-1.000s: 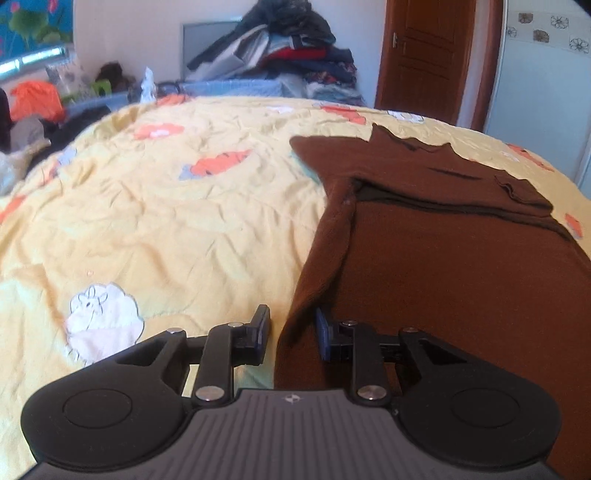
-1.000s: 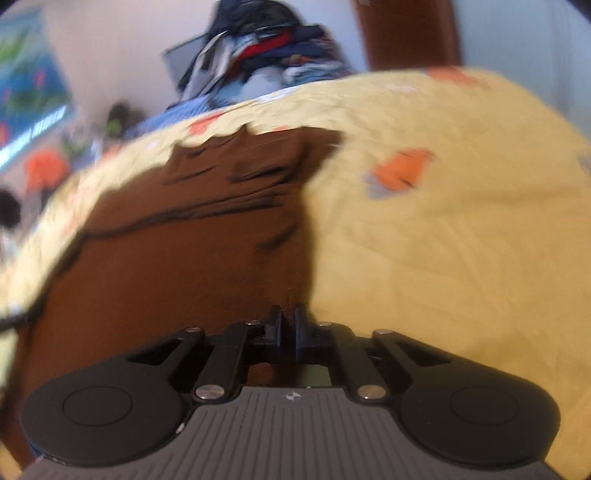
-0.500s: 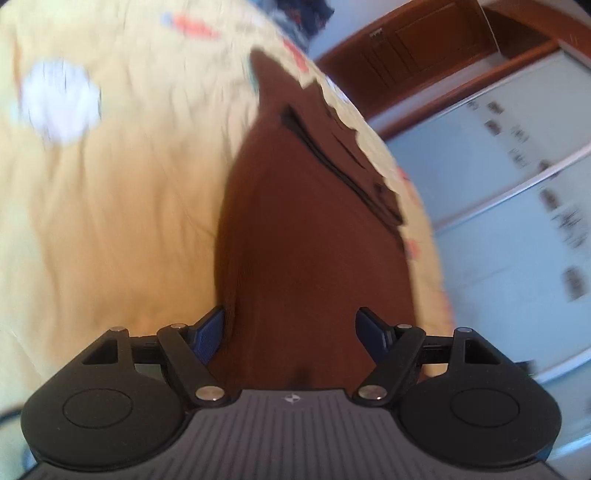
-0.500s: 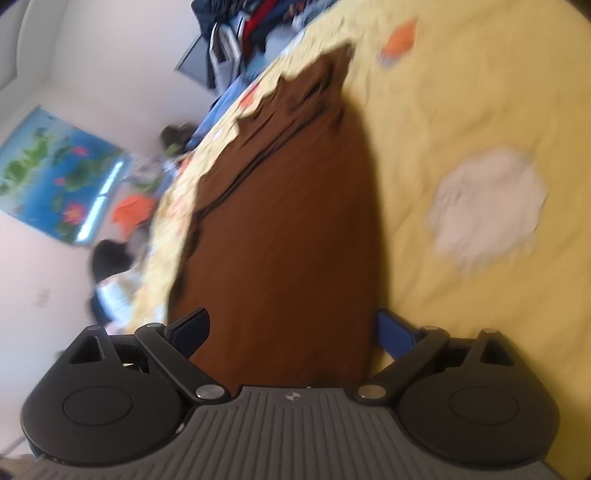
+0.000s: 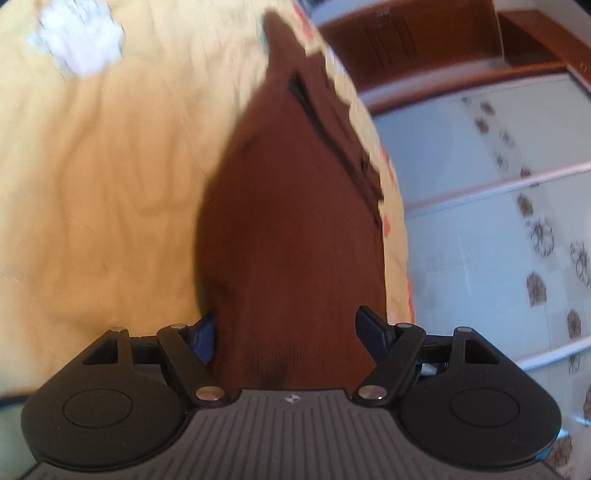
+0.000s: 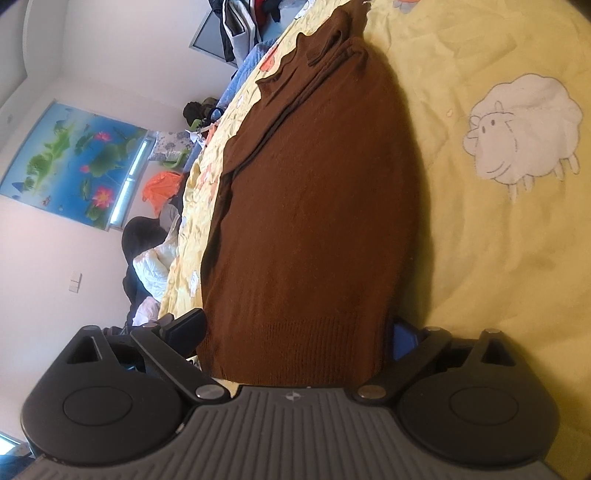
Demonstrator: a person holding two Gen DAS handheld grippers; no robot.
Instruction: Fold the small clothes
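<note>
Right wrist, brown sweater, yellow bedspread

One brown sweater, two tools

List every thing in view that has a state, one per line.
brown sweater: lying flat on the bed, partly folded lengthwise.
left hand-held gripper: open, jaws straddling the sweater's hem.
right hand-held gripper: wide open, jaws either side of the ribbed hem.
wooden door: closed.

Bare yellow quilt lies open right of the brown sweater. Left of the sweater, only a narrow quilt strip before the bed edge. Beyond its far end, piled clothes block passage.
</note>
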